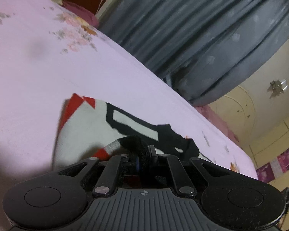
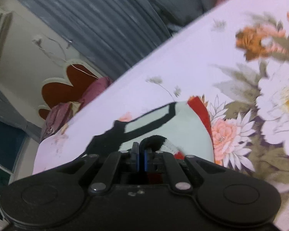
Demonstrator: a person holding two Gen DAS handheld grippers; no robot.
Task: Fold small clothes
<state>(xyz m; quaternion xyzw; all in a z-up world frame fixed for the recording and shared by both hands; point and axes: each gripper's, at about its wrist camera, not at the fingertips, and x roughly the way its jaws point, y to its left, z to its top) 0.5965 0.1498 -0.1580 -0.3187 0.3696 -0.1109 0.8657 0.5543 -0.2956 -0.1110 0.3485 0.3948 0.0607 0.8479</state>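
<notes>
A small white garment point(image 1: 90, 127) with red trim and black bands lies on the pink floral bedsheet point(image 1: 48, 67). My left gripper point(image 1: 142, 154) is shut on its black edge, which bunches up between the fingers with a red and white striped cuff beside it. In the right wrist view the same garment point(image 2: 175, 123) spreads ahead of my right gripper point(image 2: 141, 152), which is shut on a black edge next to a striped cuff. Both held edges are lifted slightly off the sheet.
The bed edge point(image 1: 163, 80) runs diagonally, with grey curtains point(image 1: 202, 28) beyond it. Purple pillows point(image 2: 94, 90) and a red headboard point(image 2: 67, 84) lie at the bed's far end. Large printed flowers point(image 2: 269, 96) cover the sheet on the right.
</notes>
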